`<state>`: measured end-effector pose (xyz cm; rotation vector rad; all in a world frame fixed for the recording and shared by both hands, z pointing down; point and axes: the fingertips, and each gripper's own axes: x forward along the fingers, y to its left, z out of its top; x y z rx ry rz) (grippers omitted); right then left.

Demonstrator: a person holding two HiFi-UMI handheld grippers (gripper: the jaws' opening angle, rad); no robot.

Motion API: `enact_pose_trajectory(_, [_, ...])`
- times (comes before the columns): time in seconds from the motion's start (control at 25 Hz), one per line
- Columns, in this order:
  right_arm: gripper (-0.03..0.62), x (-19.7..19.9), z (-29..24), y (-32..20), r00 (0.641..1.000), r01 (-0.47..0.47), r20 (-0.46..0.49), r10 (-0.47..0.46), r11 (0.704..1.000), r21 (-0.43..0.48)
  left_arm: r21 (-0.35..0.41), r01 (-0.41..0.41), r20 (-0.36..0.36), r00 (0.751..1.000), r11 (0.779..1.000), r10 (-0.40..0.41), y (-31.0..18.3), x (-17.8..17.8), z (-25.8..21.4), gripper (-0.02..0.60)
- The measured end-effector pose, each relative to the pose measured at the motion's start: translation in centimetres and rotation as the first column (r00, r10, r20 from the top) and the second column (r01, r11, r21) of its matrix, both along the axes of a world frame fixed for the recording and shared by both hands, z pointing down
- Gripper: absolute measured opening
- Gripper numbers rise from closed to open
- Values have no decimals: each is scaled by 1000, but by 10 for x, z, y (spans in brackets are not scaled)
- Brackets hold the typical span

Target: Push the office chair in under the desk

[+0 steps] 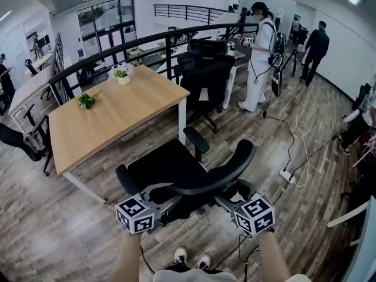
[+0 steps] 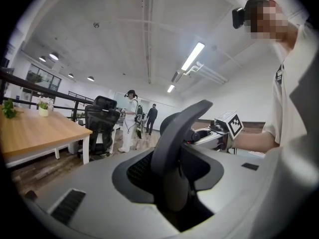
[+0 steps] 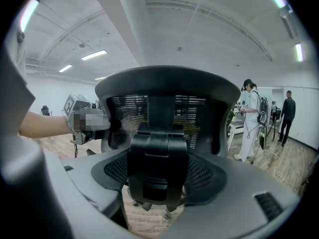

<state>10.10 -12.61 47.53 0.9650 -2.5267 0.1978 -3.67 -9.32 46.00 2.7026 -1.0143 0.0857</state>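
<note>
The black mesh office chair (image 1: 176, 172) stands just off the near right corner of the wooden desk (image 1: 111, 119), its seat facing the desk. Both grippers are at its curved backrest (image 1: 220, 172). My left gripper (image 1: 154, 203) is at the backrest's left end. The backrest's edge (image 2: 175, 143) stands between its jaws with dark room beside it, so they are open. My right gripper (image 1: 230, 204) is low on the right side. The black back bracket (image 3: 157, 168) fills the space between its jaws, and contact is unclear.
A second black chair (image 1: 202, 78) stands at the desk's far right end. Two small plants (image 1: 87, 101) sit on the desk. A person in white (image 1: 258, 57) stands beyond, another (image 1: 314, 49) farther off. Cables and a power strip (image 1: 288, 175) lie on the floor to the right.
</note>
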Motion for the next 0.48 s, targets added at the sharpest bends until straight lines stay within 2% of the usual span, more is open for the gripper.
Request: enact_pose_trajectory(0.48, [330, -29, 4, -17, 1000, -4, -11, 4, 1000, 1, 7, 20, -5, 1000, 1000, -20, -15, -29, 3, 193])
